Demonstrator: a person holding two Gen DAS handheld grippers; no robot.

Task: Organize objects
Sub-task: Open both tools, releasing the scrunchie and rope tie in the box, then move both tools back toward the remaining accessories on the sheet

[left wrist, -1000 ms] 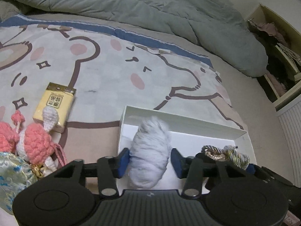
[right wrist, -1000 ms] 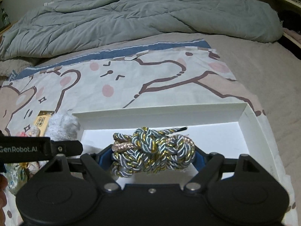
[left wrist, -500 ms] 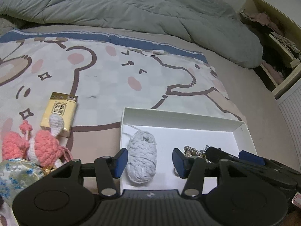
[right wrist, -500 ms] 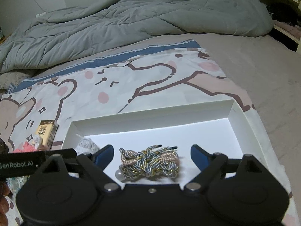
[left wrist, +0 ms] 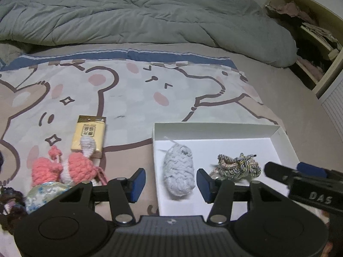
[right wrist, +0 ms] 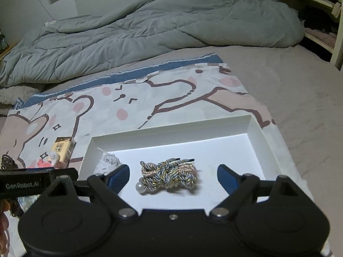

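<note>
Location type: a bedroom in a home. Evidence: the working surface is a bed [left wrist: 268,90] with a beige sheet. A crumpled grey duvet [left wrist: 139,12] lies across it at 12 o'clock. A cartoon-bear printed cloth [left wrist: 128,90] is spread at the centre. An open wooden shelf unit [left wrist: 310,42] with clothes and papers stands at 2 o'clock. A white headboard [right wrist: 150,0] stands against the wall at 12 o'clock in the right wrist view.

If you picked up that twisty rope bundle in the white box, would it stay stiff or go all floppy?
Probably floppy: the rope bundle is soft braided cord, loosely knotted, so its loose ends would likely dangle. It looks light, lying flat in the white box. It probably won't roll, though its pearl bead might swing.
</note>
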